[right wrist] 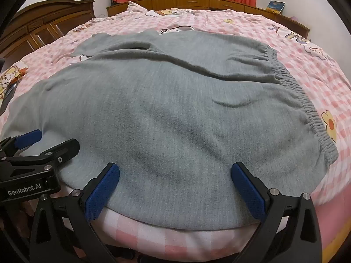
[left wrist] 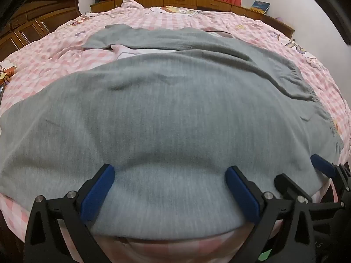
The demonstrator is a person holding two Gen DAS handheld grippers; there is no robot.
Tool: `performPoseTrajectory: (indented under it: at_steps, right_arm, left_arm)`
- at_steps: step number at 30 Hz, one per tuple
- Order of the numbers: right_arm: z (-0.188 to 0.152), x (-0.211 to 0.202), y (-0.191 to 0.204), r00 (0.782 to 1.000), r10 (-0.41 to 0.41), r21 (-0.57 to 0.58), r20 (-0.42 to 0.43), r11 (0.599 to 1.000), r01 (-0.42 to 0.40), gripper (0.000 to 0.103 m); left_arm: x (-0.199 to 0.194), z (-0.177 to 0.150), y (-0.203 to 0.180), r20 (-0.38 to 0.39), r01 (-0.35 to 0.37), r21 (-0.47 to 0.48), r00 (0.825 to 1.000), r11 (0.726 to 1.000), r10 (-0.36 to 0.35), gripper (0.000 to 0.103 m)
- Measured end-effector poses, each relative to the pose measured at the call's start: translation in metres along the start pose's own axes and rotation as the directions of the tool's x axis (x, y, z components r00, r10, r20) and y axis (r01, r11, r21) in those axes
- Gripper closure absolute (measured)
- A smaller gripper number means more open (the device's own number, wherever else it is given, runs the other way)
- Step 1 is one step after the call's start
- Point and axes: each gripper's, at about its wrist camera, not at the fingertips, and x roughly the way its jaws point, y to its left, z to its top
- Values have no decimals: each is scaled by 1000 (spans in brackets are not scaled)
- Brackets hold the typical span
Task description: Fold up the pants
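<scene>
While both sets of tongs stand spread wide with nothing pinched, treat the grey pants as not yet taken: spread across the pink checked bedspread, filling the centre of each frame, near hem lying at the bottom between the blue pads. Left gripper — jaws fully apart, pads resting at or just above the cloth edge; contact cannot be judged. Right gripper — same stance, at the near edge of the fabric. Expect soft, limp knit: light, no stiffness, prone to sagging and dragging wrinkles when lifted, not slippery against textured pads. Take hold at the near edge, one pinch per gripper, through all layers, well apart so the span lifts evenly. Right wrist view alone shows the whole gathered elastic waistband running down the right of the frame, plus the left tool's body at lower left. Left wrist view alone shows the far leg parted from the near one at upper left, bedspread showing between.
</scene>
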Motion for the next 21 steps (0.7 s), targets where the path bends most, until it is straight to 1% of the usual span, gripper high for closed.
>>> performPoseTrajectory:
  at_steps: [1,4,9,10,12,15,16,21]
  right_arm:
    - [0,0,0,1000,-1,-1,2,1000,1,0]
    - [1,0,-1,1000,-1,0,2,1000,1,0]
    - [0,0,0,1000,1,-4,6,1000,-1,0]
    - [0,2,-8,1000,3,4,-3,1000,-3,0]
    - [0,2,-7,1000,1,5,-2,1000,-1,0]
    - [1,3,-8,1000,1,5,-2,1000,-1,0]
    - [1,3,-8,1000,1,5,-1,1000,-1,0]
    - [1,1,1,1000,0,5,-2,1000,0,0]
  left_arm:
    - [-2,-3,2,42,26,-15,999,1000,-25,1]
    - [-2,-6,3,15,17,-6,1000,1000,-17,1]
    - [-1,-6,0,13,6,3,1000,1000,-6,1]
    - [-2,-4,0,6,5,3,1000,1000,-5,1]
    - [-1,-3,0,2,5,5,1000,1000,-5,0]
    - [-4,-8,0,4,7,6,1000,1000,-7,1]
    - [1,0,1,-5,5,6,1000,1000,-5,1]
    - [0,1,0,-3,1,4,1000,1000,-1,1]
